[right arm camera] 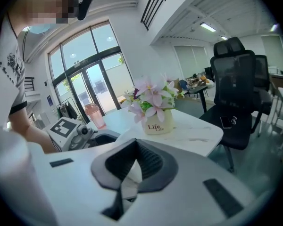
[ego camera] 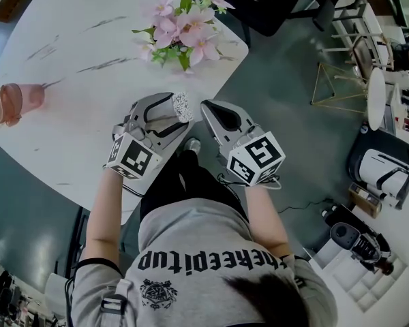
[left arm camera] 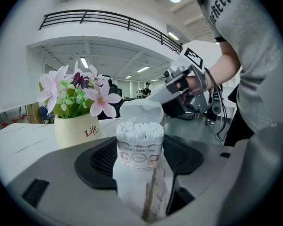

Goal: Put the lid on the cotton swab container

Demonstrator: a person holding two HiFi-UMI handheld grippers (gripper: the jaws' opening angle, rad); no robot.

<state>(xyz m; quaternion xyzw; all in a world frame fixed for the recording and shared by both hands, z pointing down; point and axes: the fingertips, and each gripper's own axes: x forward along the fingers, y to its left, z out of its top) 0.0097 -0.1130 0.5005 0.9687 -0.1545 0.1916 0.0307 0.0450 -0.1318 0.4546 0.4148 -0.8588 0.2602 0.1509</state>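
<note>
Currently left gripper (left arm camera: 139, 161) pinches the cotton swab container (left arm camera: 138, 145) upright, lid (left arm camera: 141, 111) flipped open beyond the swabs (left arm camera: 138, 127).
Light, thin plastic, probably slippery; right gripper (right arm camera: 131, 166), jaws pressed together, empty, should nudge lid's top edge.

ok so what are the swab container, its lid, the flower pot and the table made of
Cotton swab container: thin clear plastic, likely; the swabs show through its wall.
Lid: milky translucent plastic, flipped up.
Flower pot: probably glazed ceramic, cream, smooth with a soft sheen.
Table: white with grey veins, marble or a marble-look laminate; cannot tell which.
</note>
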